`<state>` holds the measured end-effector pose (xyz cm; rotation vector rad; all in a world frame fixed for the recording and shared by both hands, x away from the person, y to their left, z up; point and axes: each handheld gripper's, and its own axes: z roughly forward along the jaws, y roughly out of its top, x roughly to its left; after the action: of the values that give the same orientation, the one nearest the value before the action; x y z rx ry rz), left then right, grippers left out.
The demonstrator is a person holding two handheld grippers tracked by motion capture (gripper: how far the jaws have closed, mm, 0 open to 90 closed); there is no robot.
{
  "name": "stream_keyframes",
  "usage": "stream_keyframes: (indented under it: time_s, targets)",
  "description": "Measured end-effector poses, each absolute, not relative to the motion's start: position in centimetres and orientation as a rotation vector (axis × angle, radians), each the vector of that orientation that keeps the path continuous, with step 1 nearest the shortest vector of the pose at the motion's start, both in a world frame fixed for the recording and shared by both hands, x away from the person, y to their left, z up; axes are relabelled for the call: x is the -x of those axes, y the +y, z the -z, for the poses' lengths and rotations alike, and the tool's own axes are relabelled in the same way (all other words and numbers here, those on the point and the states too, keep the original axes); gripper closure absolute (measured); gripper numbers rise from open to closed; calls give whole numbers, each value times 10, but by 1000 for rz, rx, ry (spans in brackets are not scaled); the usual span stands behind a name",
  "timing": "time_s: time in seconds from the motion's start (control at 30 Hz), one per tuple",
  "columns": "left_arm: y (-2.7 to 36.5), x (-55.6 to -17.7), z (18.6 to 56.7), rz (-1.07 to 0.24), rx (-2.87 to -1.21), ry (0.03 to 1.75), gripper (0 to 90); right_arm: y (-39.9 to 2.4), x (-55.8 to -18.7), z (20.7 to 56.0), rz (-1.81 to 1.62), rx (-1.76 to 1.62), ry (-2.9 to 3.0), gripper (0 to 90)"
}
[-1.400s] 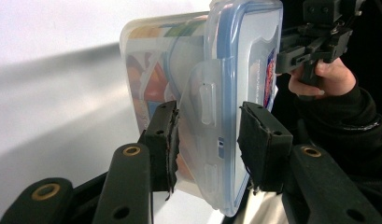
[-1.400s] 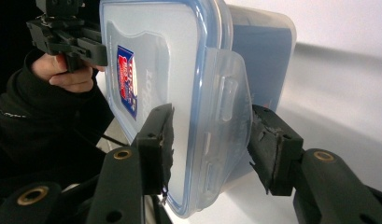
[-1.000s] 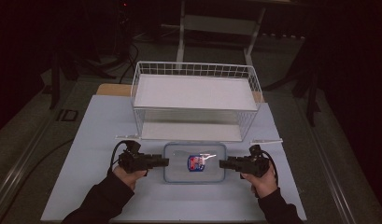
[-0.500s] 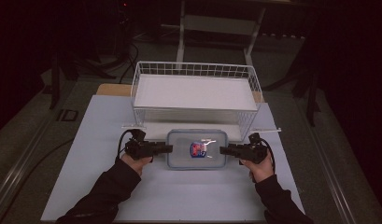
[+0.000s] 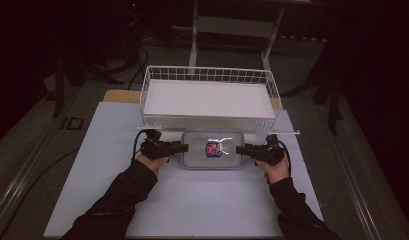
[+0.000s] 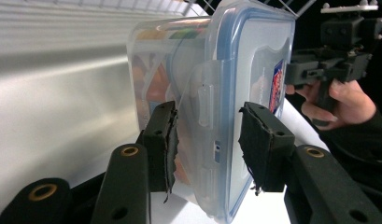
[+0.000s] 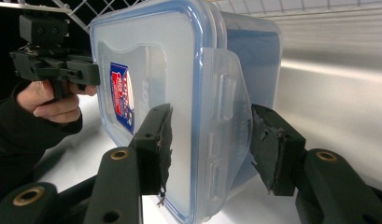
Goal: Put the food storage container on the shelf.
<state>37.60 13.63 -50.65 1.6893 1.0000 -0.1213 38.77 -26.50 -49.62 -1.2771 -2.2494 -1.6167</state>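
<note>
A clear lidded container (image 5: 212, 149) with a blue-rimmed lid sat on the white worktop (image 5: 192, 200) just below centre of the high view, close against the front wall of the white wire basket (image 5: 208, 95). Over the last second it had travelled up the frame — from lower on the sheet toward the basket — carried between both hands. The left claw (image 5: 184, 147) was clenched on the container's left end, its pads (image 6: 163, 144) either side of the latch flap in the left gripper view; the right claw (image 5: 239, 149) likewise grasped the right end, its pads (image 7: 156, 147) bracketing the other flap in the right gripper view. The two-handed hold looked steady and the box roughly level. Judging by that shift, the container was being brought up to the basket — the next step probably called for a lift over its front rim, which the box had not yet cleared.
</note>
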Motion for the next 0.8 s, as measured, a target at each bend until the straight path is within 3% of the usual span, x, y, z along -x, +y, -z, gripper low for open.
stream_keyframes:
  time_s: [0.4,0.8]
  targets:
    - [133,-393,508,16,-1718,979,550,-261,-402,503,1688,1326,-2250,497]
    - [130,-396,515,17,-1679,996,531,-258,-403,504,1681,1401,-2250,460]
